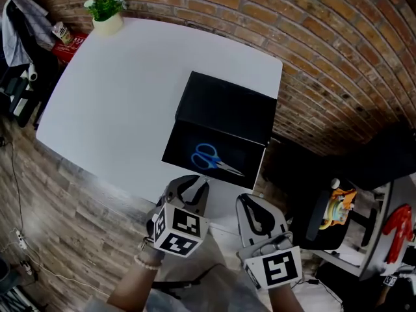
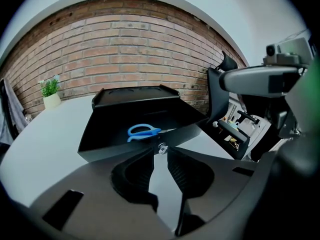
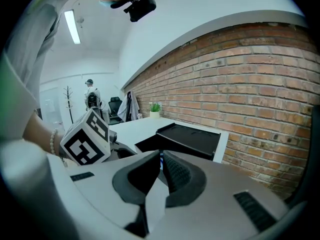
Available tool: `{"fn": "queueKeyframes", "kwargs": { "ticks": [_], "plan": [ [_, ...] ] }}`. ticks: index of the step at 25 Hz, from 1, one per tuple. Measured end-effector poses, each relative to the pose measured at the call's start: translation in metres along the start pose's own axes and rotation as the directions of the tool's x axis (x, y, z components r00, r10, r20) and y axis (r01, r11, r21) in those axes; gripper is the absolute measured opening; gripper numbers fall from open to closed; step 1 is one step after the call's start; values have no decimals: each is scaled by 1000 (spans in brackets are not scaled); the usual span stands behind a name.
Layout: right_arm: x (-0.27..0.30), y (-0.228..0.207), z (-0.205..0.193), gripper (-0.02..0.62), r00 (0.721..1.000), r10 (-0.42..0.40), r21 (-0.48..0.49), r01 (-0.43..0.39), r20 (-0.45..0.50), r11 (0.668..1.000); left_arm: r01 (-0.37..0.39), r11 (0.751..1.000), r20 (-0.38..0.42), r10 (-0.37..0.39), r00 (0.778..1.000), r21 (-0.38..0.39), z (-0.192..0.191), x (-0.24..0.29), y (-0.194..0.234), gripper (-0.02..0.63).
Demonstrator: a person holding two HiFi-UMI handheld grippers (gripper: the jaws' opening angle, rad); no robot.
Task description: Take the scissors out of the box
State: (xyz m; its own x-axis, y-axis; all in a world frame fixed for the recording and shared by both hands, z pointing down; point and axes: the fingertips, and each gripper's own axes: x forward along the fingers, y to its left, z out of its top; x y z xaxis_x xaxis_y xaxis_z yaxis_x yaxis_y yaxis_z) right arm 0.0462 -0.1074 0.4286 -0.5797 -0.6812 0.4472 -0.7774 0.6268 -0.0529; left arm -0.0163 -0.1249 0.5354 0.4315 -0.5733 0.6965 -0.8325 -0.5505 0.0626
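Observation:
Blue-handled scissors lie flat on the floor of an open black box on the white table; its lid is folded back behind it. My left gripper hovers just short of the box's front wall with its jaws a little apart and nothing between them. In the left gripper view its tips point at the front wall, and the scissors lie just beyond. My right gripper sits to the right, off the table's near edge, with its jaws together and empty.
A potted plant stands at the table's far left corner. A brick wall runs behind and to the right. A dark chair and cluttered shelving stand at the right, hanging clothes at the far left.

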Motion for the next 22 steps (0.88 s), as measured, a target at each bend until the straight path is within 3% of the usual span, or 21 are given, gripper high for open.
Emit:
{"fn": "queueKeyframes", "kwargs": {
  "ticks": [5, 10, 19, 22],
  "plan": [
    [21, 0, 17, 48, 1000, 20, -46, -19, 21, 999, -23, 998, -11, 23, 1000, 60, 1, -16, 14, 70],
    [49, 3, 24, 48, 997, 81, -114, -81, -4, 990, -51, 998, 15, 51, 999, 47, 1, -37, 36, 28],
    [109, 6, 11, 48, 974, 147, -299, -193, -170, 935, -79, 997, 75, 80, 994, -27, 12, -64, 70, 18],
    [124, 5, 5, 48, 961, 161, -319, -228, -223, 920, -89, 995, 96, 92, 991, -39, 16, -71, 79, 18]
  ]
}}
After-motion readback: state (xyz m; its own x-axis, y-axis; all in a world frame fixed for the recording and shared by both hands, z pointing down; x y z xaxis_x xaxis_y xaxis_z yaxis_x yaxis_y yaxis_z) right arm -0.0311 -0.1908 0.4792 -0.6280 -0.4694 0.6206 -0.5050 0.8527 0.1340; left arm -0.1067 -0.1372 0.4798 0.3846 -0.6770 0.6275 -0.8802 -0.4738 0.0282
